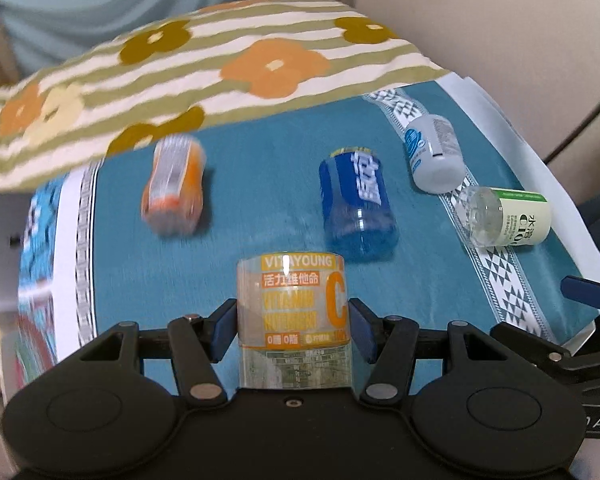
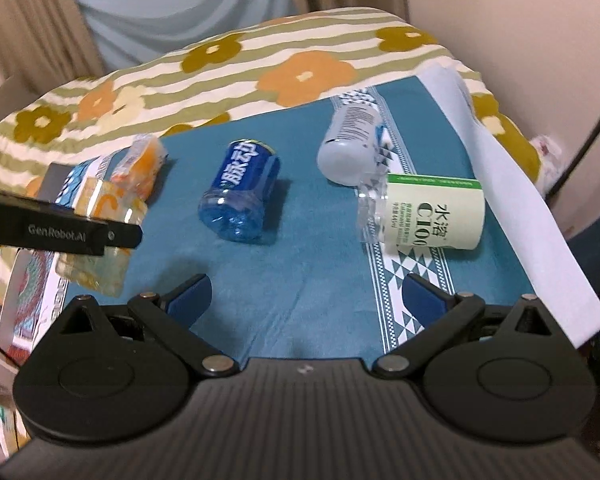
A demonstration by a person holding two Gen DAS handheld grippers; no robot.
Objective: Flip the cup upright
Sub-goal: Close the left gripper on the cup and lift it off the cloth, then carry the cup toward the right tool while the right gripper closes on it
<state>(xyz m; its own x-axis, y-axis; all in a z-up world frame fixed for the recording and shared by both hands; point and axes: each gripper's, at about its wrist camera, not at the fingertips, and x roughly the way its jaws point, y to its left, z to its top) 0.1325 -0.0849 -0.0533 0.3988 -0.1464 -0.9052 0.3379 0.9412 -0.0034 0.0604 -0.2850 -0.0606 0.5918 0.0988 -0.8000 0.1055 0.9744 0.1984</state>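
- While four cut bottle cups lie on their sides on the teal cloth [image 1: 260, 184], a fifth, the yellow VITAYOUNG cup [image 1: 294, 316], is clamped between the blue pads of the left gripper [image 1: 294, 326], its long axis pointing straight away from the camera.
- Counted on the cloth: one orange cup [image 1: 174, 192], one blue cup [image 1: 356, 204], one white cup [image 1: 434, 152], one green-labelled C100 cup [image 1: 508, 216].
- Seen from the right wrist, the held cup [image 2: 100, 236] sits at the left edge of the cloth, tilted.
- Spread wide apart and holding nothing, the right gripper [image 2: 308, 298] hangs above the cloth in front of the C100 cup [image 2: 424, 212].
- One flowered striped blanket [image 2: 228, 76] lies behind.
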